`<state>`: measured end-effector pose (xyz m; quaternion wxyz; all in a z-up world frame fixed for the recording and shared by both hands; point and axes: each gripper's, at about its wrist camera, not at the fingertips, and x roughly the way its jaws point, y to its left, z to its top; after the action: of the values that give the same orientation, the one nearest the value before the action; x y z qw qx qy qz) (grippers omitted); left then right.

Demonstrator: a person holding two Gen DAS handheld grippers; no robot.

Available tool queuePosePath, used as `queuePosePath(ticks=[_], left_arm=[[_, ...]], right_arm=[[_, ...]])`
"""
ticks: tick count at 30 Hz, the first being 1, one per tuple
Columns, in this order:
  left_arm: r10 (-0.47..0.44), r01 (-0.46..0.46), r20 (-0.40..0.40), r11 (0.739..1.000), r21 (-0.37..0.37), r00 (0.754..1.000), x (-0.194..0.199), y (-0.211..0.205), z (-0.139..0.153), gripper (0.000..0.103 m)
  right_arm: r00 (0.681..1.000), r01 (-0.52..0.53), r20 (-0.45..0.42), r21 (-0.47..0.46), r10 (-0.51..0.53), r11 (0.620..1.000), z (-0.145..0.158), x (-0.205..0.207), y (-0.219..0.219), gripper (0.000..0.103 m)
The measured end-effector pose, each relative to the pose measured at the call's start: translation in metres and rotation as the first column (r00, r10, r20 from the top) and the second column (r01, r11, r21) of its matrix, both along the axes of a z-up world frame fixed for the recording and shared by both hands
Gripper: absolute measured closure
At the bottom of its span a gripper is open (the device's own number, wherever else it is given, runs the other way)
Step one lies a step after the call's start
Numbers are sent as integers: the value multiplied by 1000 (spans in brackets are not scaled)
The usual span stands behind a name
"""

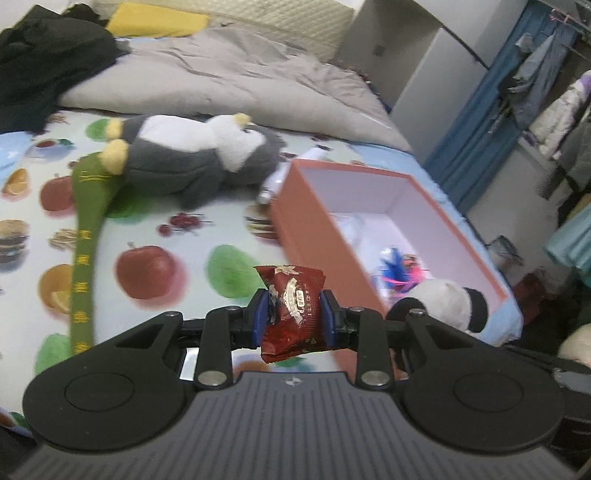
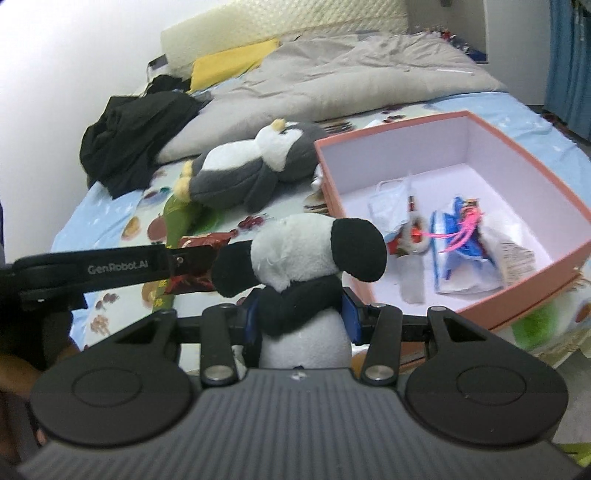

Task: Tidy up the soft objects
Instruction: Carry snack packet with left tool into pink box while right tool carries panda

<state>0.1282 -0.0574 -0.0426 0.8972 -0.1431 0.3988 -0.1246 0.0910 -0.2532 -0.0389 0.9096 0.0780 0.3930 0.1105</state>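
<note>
My left gripper (image 1: 293, 321) is shut on a dark red snack packet (image 1: 293, 310), held above the fruit-print sheet just left of the pink box (image 1: 314, 236). My right gripper (image 2: 299, 315) is shut on a small black-and-white panda plush (image 2: 299, 254), gripped at its black middle, in front of the pink box (image 2: 480, 295). The panda plush (image 1: 443, 301) also shows at the box's near corner in the left wrist view. The left gripper's finger with the red packet (image 2: 195, 266) appears left of the panda. A grey and white penguin plush (image 1: 192, 155) (image 2: 251, 162) lies on the bed beyond.
The box holds a face mask (image 2: 391, 206), a blue and pink feathery item (image 2: 458, 229) and paper bits. A green strap (image 1: 85, 236) lies by the penguin. Grey duvet (image 1: 229, 81), black clothes (image 2: 136, 140) and a yellow cloth (image 1: 155, 20) cover the far bed. A white tube (image 1: 273, 184) lies behind the box.
</note>
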Motion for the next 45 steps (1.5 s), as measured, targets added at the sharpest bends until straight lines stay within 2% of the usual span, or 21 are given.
queuePosePath(ticks=[6, 18, 32, 45], left_arm=[[-84, 83, 40, 996, 12, 996, -1, -36, 15, 68], [-228, 228, 21, 974, -1, 974, 17, -106, 12, 68], [-285, 288, -61, 957, 34, 957, 124, -161, -21, 68], [-259, 267, -110, 961, 66, 960, 214, -182, -51, 68]], right_arm=[[998, 66, 21, 0, -66, 998, 10, -12, -27, 55], [983, 184, 10, 9, -184, 983, 11, -15, -86, 55], [976, 216, -29, 9, -216, 976, -7, 74, -134, 55], [973, 205, -108, 13, -202, 979, -40, 163, -165, 54]])
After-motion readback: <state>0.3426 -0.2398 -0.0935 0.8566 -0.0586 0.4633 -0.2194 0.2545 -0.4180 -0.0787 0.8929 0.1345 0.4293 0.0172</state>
